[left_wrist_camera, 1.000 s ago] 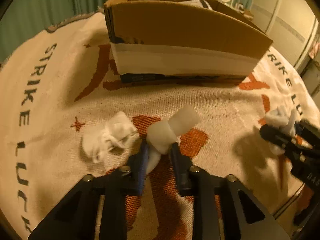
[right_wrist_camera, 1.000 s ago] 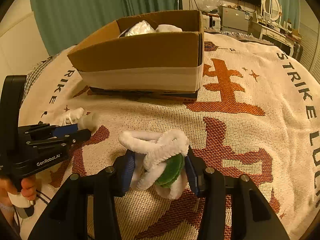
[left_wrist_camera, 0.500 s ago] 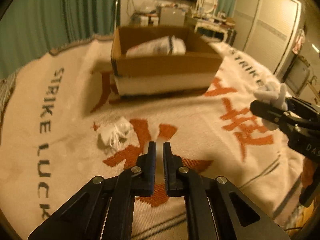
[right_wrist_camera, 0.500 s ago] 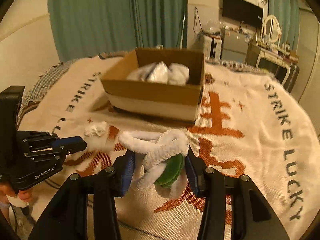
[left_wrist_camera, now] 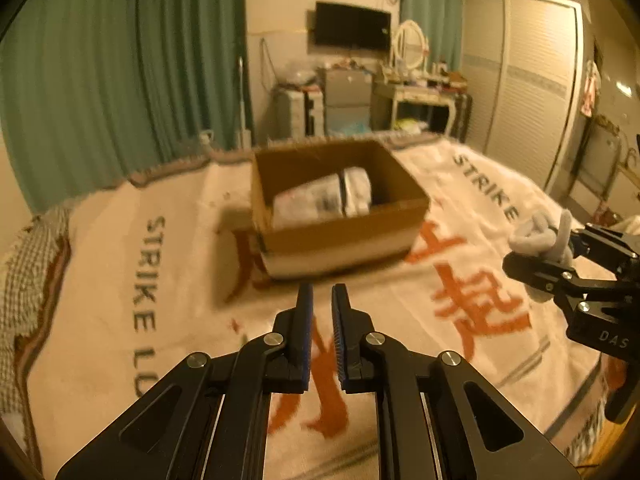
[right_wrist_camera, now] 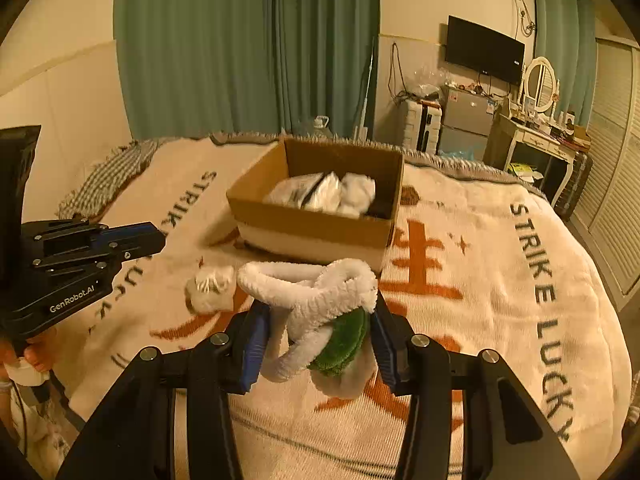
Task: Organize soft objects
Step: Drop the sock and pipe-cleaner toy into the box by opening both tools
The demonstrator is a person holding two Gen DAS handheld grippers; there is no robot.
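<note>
My right gripper [right_wrist_camera: 318, 326] is shut on a white and green fluffy soft toy [right_wrist_camera: 320, 300], held above the blanket; it also shows in the left wrist view [left_wrist_camera: 540, 236]. My left gripper [left_wrist_camera: 321, 304] is nearly closed with nothing visible between its fingers, raised above the blanket; it shows at the left of the right wrist view [right_wrist_camera: 152, 236]. A cardboard box [left_wrist_camera: 340, 232] stands ahead, holding white soft items [right_wrist_camera: 328, 194]. A white knotted soft object [right_wrist_camera: 212, 288] lies on the blanket in front of the box.
A cream blanket [right_wrist_camera: 500, 280] with orange characters and dark lettering covers the bed. Green curtains [left_wrist_camera: 120, 60], a TV [left_wrist_camera: 352, 26], a dresser with a mirror [left_wrist_camera: 416, 92] and a wardrobe [left_wrist_camera: 532, 80] stand behind.
My left gripper closed from around the white knotted object, then rose without it. Both grippers lifted away from the blanket; the right still holds the fluffy toy.
</note>
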